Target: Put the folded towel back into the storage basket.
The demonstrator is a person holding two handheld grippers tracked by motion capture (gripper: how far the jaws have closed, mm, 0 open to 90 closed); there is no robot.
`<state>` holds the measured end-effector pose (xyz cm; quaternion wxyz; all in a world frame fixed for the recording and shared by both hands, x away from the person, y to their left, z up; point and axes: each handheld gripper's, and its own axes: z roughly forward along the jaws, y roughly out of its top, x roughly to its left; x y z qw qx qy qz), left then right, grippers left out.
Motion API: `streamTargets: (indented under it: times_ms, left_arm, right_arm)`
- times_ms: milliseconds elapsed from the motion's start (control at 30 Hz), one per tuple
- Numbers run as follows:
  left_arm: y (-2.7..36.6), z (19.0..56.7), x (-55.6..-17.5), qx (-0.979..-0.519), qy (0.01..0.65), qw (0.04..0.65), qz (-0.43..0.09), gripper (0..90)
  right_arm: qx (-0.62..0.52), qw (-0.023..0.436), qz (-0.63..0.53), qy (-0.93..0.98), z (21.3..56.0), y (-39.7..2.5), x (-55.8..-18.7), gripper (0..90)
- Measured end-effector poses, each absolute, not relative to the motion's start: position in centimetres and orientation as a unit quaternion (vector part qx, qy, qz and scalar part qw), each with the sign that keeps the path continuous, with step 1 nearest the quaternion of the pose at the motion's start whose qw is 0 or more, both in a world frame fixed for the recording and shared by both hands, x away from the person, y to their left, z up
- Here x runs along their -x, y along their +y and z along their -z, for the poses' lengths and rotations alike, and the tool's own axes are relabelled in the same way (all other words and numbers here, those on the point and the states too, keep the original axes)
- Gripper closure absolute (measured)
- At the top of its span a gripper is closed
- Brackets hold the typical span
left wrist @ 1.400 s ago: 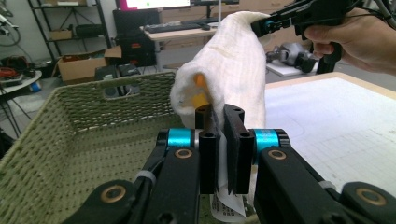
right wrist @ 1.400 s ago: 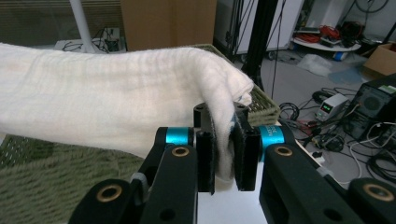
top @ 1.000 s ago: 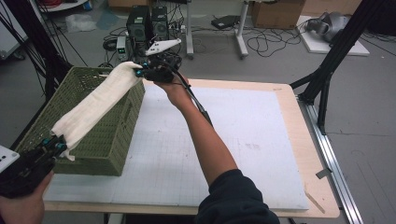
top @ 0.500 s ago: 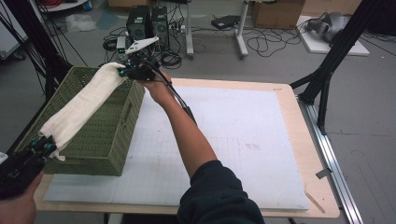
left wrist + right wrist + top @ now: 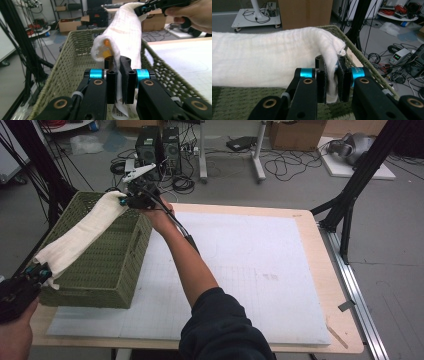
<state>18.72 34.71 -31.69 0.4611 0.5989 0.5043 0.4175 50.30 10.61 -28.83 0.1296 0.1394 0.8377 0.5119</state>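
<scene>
At the far left of the high view the left gripper [image 5: 37,271] sits low by the near corner of the green basket [image 5: 107,265], its jaws closed tight on one end of a white towel [image 5: 80,237]; the left gripper view shows the cloth [image 5: 125,35] pinched between the two black pads, with a label hanging below them. The towel stretches from there up and away over the open top of the basket, held clear of its bottom and running along its length. The basket stands on the left part of the white mat [image 5: 250,270] that covers the wooden table [image 5: 320,250]. At the towel's far end, above the basket's far right corner, the right gripper [image 5: 126,200] has its jaws shut on the cloth's other end; the right gripper view shows the fabric [image 5: 274,60] bunched between the pads, with the basket rim [image 5: 352,45] just behind. The person's right arm [image 5: 190,265] reaches across the mat to it.
</scene>
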Motion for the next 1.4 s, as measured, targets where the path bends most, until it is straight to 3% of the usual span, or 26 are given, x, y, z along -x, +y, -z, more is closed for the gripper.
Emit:
streamTargets:
  times_ms: [33,67,100,133,467,600,800,1300,1400]
  left_arm:
    - [34.8,31.8,-18.9,-0.599,0.508,0.456,-0.418,83.6]
    - [35.0,32.0,-19.2,-0.597,0.517,0.451,-0.415,70.9]
    - [35.1,32.1,-19.4,-0.592,0.527,0.445,-0.418,54.1]
    - [35.2,32.2,-19.6,-0.579,0.539,0.442,-0.423,44.2]
    - [34.5,30.6,-18.9,-0.565,0.513,0.465,-0.449,37.3]
    - [33.3,30.4,-19.2,-0.565,0.507,0.48,-0.441,22.7]
    - [31.6,30.6,-20.5,-0.573,0.492,0.525,-0.392,20.8]
    - [24.6,31.2,-24.9,-0.621,0.422,0.587,-0.304,21.0]
    - [22.8,31.4,-25.6,-0.634,0.402,0.594,-0.288,20.9]
  right_arm:
    - [-0.139,0.13,-0.512,0.838,28.8,10.6,-50.3,78.0]
    - [-0.144,0.145,-0.5,0.842,29.2,11.1,-50.3,61.2]
    - [-0.15,0.15,-0.49,0.845,29.5,11.3,-50.4,54.5]
    - [-0.155,0.152,-0.484,0.848,29.7,11.4,-50.4,51.1]
    - [-0.157,0.146,-0.513,0.831,28.5,8.8,-49.9,46.4]
    - [-0.163,0.136,-0.533,0.819,27.9,5.4,-49.2,41.2]
    - [-0.187,0.119,-0.553,0.803,27.9,0.9,-47.9,25.8]
    - [-0.226,0.16,-0.553,0.786,28.1,-11.5,-43.4,17.3]
    - [-0.253,0.176,-0.553,0.774,28.7,-15.3,-41.7,11.7]
